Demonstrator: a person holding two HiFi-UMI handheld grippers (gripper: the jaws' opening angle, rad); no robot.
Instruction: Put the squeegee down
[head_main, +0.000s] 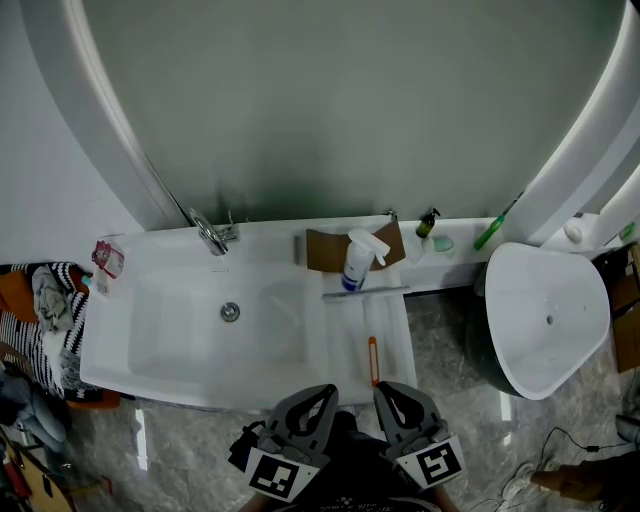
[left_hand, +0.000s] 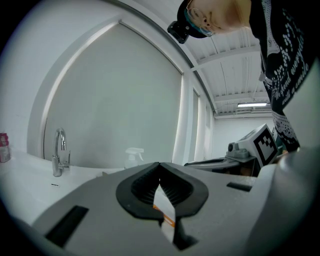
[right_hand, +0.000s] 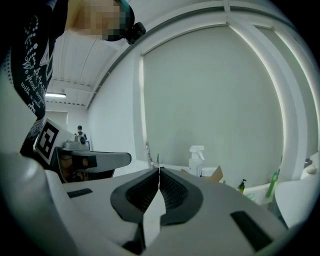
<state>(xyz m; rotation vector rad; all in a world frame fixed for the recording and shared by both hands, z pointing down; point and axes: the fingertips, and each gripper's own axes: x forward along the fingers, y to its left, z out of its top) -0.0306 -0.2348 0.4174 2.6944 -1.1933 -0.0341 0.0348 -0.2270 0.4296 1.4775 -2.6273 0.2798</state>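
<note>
The squeegee (head_main: 371, 322) lies flat on the white counter's ribbed drainboard (head_main: 340, 335), right of the basin. Its blade bar is at the far end, next to a white and blue spray bottle (head_main: 356, 262), and its orange handle end points toward me. Both grippers hang at the near edge of the counter, apart from the squeegee. My left gripper (head_main: 325, 393) is shut and holds nothing; its jaws meet at the tips in the left gripper view (left_hand: 159, 165). My right gripper (head_main: 386, 391) is also shut and holds nothing (right_hand: 159, 170), just short of the handle end.
A chrome faucet (head_main: 210, 235) stands behind the sink basin (head_main: 180, 335). A cardboard box (head_main: 325, 248), a small dark bottle (head_main: 428, 222) and a green brush (head_main: 490, 232) line the back ledge. A white tub (head_main: 548, 318) stands at the right, and clothes (head_main: 45, 300) lie at the left.
</note>
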